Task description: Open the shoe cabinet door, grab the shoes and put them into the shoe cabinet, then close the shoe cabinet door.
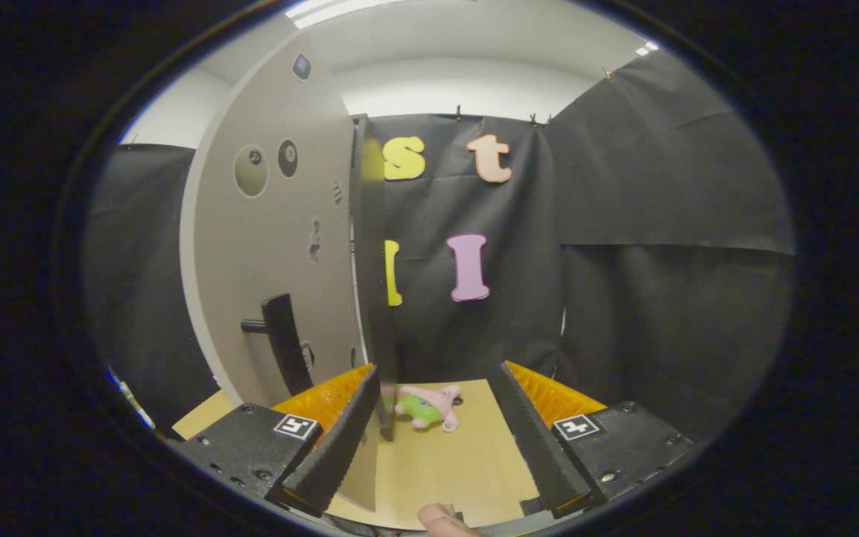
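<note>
Fingertip of my hand (441, 520) sat closest to the lens, just below the tongs (437, 440). Tongs were spread wide, holding nothing; the free edge of the shoe cabinet door (280, 246) ran down into the gap beside the left finger (340, 440), whether touching it I couldn't tell. Door stood swung out, its face angled toward me, with the black handle (284, 339) low on that face, just beyond the left finger. Judged step: door-opening, nearly or fully done. Cabinet interior was hidden behind the door, so I couldn't confirm how far it was open. Ahead, between the fingers, a small pink-and-green shoe (429, 406) lay on the tan floor board (444, 462), close to the door's lower corner. It could have been a soft toy-like slipper; too small to be sure. I made out one item only. Next move, as I judged it: back the tongs clear of the door edge, drop toward the shoe, straddle it with both fingers, close. Main obstruction looked to be the door itself: its lower corner sat right beside the shoe, so a low approach from the left risked clipping the panel or nudging it back toward closed. Stickers dotted the door face. Black cloth wall (661, 224) closed off the far side and right.
</note>
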{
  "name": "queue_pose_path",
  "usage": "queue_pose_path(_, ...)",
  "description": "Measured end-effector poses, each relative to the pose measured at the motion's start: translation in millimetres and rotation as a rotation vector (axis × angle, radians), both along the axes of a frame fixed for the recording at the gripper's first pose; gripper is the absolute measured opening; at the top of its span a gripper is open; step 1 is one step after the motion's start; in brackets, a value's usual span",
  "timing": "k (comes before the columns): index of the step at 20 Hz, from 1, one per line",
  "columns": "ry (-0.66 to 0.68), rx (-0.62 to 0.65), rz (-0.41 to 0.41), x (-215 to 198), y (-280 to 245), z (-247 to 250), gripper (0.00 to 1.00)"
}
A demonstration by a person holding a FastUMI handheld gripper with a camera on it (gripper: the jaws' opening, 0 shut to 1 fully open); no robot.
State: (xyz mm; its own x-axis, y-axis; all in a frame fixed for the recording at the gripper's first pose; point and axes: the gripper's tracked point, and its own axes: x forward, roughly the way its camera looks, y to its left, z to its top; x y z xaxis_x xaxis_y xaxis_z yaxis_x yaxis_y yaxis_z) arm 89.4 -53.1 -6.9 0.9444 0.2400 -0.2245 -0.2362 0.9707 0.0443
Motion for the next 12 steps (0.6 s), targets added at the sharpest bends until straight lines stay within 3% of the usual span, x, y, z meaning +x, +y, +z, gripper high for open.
queue_pose_path(2, -0.005, -0.013, 0.051, -6, 28, -4, 1.0)
queue_pose_path(4, -0.045, -0.068, 0.008, -8, 26, 1, 0.94)
queue_pose_path(12, -0.056, -0.078, -0.021, -24, 63, -1, 0.94)
